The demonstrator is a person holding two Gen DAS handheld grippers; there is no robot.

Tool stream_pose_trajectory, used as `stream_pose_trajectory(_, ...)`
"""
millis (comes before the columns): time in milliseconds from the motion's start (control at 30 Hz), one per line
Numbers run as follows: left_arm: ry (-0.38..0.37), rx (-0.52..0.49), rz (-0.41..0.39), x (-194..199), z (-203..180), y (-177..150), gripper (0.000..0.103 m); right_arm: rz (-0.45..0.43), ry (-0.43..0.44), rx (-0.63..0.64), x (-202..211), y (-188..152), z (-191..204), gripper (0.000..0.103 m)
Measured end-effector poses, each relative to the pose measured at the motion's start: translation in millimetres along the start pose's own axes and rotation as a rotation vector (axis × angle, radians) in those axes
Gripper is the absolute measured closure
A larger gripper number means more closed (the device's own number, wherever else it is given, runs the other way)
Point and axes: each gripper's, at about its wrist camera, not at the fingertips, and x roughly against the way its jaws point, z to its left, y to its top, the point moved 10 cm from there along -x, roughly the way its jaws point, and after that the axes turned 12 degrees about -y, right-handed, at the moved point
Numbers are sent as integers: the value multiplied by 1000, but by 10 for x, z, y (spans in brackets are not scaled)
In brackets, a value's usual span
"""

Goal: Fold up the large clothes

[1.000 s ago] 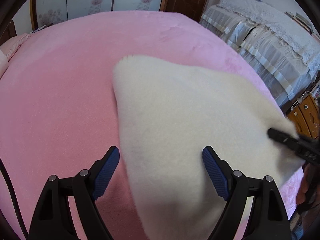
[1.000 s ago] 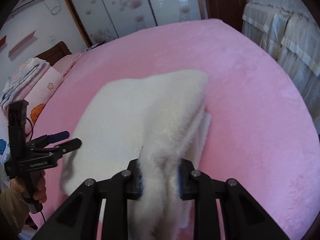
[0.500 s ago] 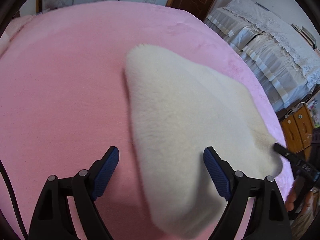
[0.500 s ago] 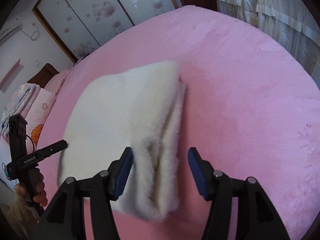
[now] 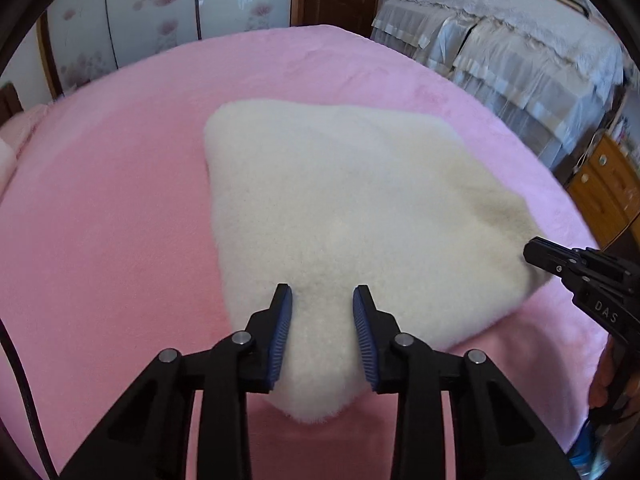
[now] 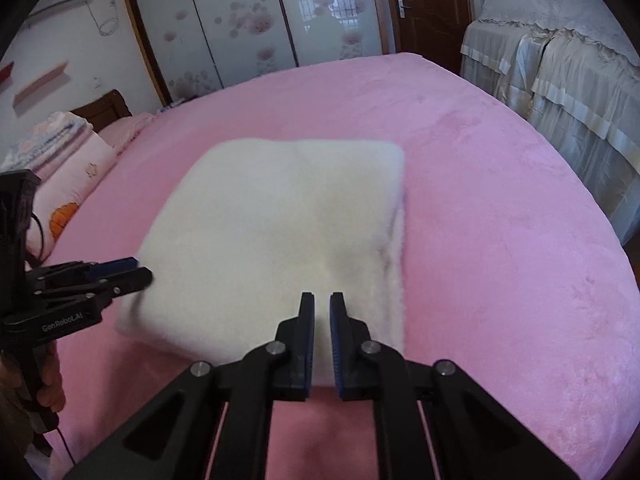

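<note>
Cream fluffy folded garment (image 5: 340,208) lies flat in middle of pink plush bed (image 5: 100,200), layered edge on right side.

Left gripper (image 5: 322,300) fingers have just been closing on near corner, fleece between them (pinch not sure).

Right gripper (image 6: 320,300) fingers have just closed nearly together, above near edge, holding nothing.

Much free bed around for next fold.

Your folded fleece garment (image 5: 352,216) lay on the bed (image 5: 100,220), wardrobe doors (image 6: 240,28) behind it, a covered sofa (image 5: 520,52) to its right.
</note>
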Motion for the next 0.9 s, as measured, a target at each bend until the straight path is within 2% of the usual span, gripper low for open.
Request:
stream_pose_trajectory(67,20,-37,4,14,-20,-50,73,43,-42,-2,-152,-204,-142,103)
stream_pose_trajectory(133,14,-43,17,11,-8,-98,76,87,-29,-24,-301,-377,-249,103)
stream_pose_trajectory(233,12,-37,16,33,20,-146,76,98,13,-81,-375,-467,-327,103)
stream_pose_trajectory(367,8,-30,8,54,17,-126,76,110,-14,-70,-384,-458,-281,103)
stream_pose_trajectory(400,-7,-16,16,88,15,-131,72,116,-22,-56,-363,-428,-272,103)
stream_pose_trajectory(467,-28,20,41,110,42,-91,48,126,-26,-28,-273,-347,-235,101)
stream_pose_trajectory(500,-30,41,39,172,84,-45,34,118,-22,-18,-210,-284,-224,100)
stream_pose_trajectory(533,-31,51,23,206,99,36,31,98,-19,-5,-120,-186,-203,100)
stream_pose_trajectory(700,-20,81,-44,321,297,596,31,9,49,4,120,414,-84,100)
stream_pose_trajectory(800,1,93,-63,159,408,936,31,-7,27,20,-47,803,-8,99)
stream_pose_trajectory(900,20,133,-31,-179,557,1213,31,25,32,12,-385,1128,88,93)
